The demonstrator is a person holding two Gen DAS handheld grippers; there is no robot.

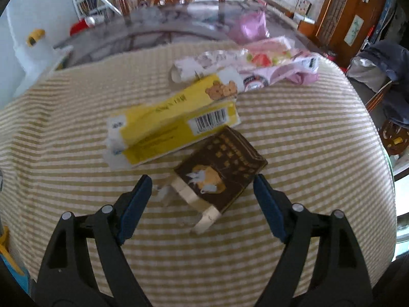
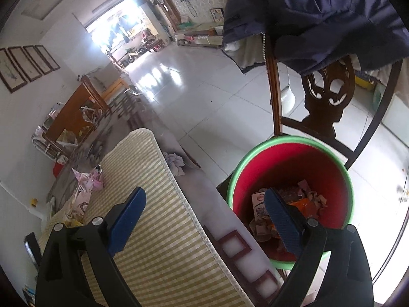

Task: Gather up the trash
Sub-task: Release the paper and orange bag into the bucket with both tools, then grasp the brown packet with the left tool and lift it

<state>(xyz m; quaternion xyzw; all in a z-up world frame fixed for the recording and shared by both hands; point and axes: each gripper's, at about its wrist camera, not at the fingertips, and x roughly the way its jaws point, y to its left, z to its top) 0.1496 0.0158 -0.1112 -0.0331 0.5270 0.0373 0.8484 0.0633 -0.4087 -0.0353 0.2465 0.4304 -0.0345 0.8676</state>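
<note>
L gripper (image 1: 202,184) fingers wide — brown box (image 1: 219,171) low-centre between, untouched | R gripper (image 2: 204,204) fingers apart, empty — red bin (image 2: 294,158) lower right

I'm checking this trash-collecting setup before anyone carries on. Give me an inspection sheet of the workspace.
Surface: striped mat over a patterned table.
Job's things: brown box, yellow box and pink wrappers lie on the mat; red bin with a green rim holds scraps.
Clutter: pink bag beyond the mat.
Grippers: left gripper open, brown box between its fingers, untouched; right gripper open, empty, one finger over the bin.
Cables: nothing seen.
Surroundings: wooden chair draped with a dark jacket, tiled floor.
</note>
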